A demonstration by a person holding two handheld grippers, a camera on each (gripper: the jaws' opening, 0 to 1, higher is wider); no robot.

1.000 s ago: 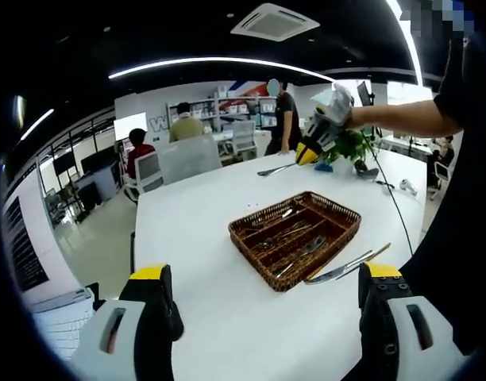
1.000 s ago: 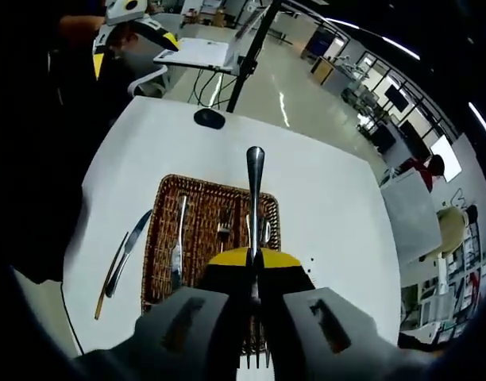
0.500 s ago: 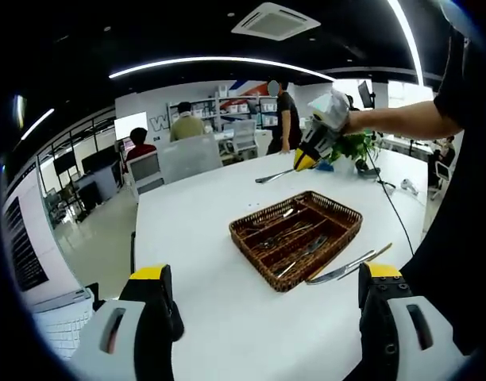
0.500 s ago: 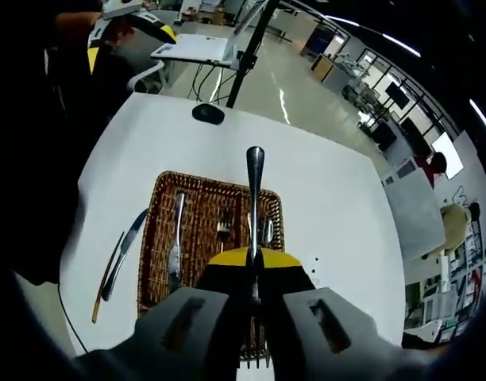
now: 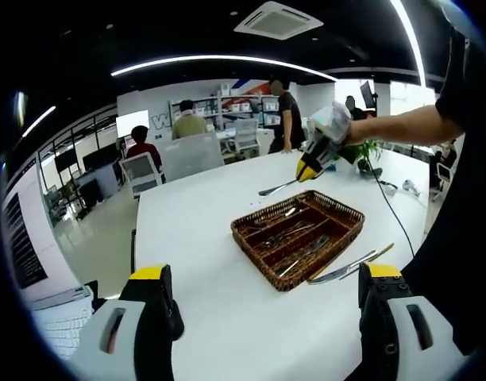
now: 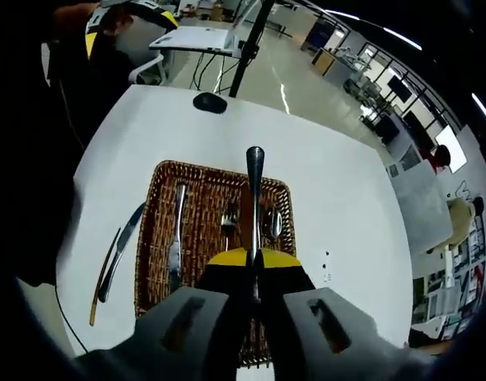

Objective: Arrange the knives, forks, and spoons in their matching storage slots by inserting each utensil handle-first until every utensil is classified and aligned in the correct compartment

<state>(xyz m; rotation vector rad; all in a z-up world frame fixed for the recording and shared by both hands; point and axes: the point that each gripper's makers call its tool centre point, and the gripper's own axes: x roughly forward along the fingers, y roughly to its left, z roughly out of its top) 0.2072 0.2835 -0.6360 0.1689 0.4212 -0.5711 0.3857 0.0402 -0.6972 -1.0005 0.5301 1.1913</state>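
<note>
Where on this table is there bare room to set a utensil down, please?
The table is bare across the wide stretch on the basket's far side from the loose knife, and between the basket and the black object. The strip holding that knife is crowded, as is the basket, over which the right gripper holds a fork.

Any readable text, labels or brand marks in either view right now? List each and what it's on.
"W": large letter on the far white wall in the left gripper view; the rest is hidden behind a seated person.
Nothing legible on the wicker tray, the utensils, or the right gripper holding the fork.
</note>
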